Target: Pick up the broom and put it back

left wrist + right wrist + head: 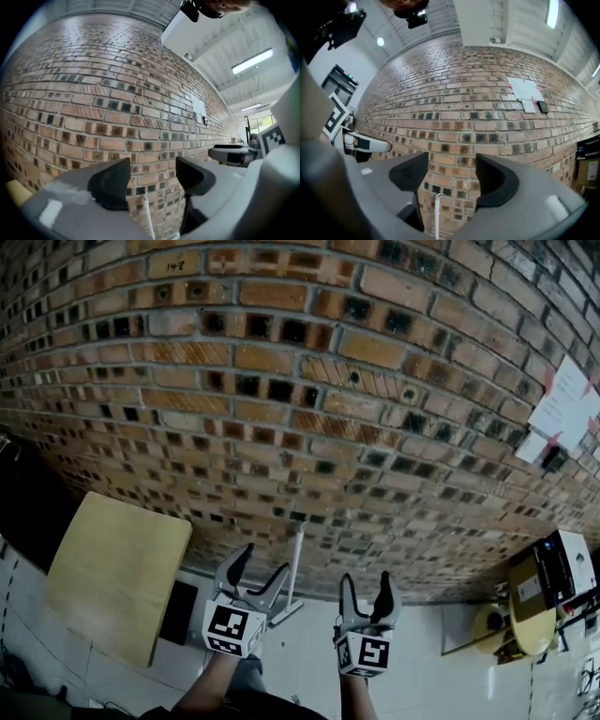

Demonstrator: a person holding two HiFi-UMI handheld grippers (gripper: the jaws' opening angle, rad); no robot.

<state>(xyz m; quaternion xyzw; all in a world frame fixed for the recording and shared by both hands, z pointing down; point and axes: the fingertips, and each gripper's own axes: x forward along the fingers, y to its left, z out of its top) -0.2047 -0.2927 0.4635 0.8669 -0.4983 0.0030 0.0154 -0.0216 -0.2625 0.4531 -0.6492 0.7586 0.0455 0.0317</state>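
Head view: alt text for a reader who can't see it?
The left gripper and right gripper, both open and empty, point at a brick wall. A thin pale pole, probably the broom handle, leans on the wall between them.

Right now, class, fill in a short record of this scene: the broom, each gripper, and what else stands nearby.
broom: only its white handle shows; it leans against the brick wall, and neither gripper holds it
left gripper: jaws apart, nothing between them, short of the wall
right gripper: jaws apart, nothing between them, short of the wall
left of broom: wooden tabletop
on the wall, far right: papers
task state: broom rests at the wall, released
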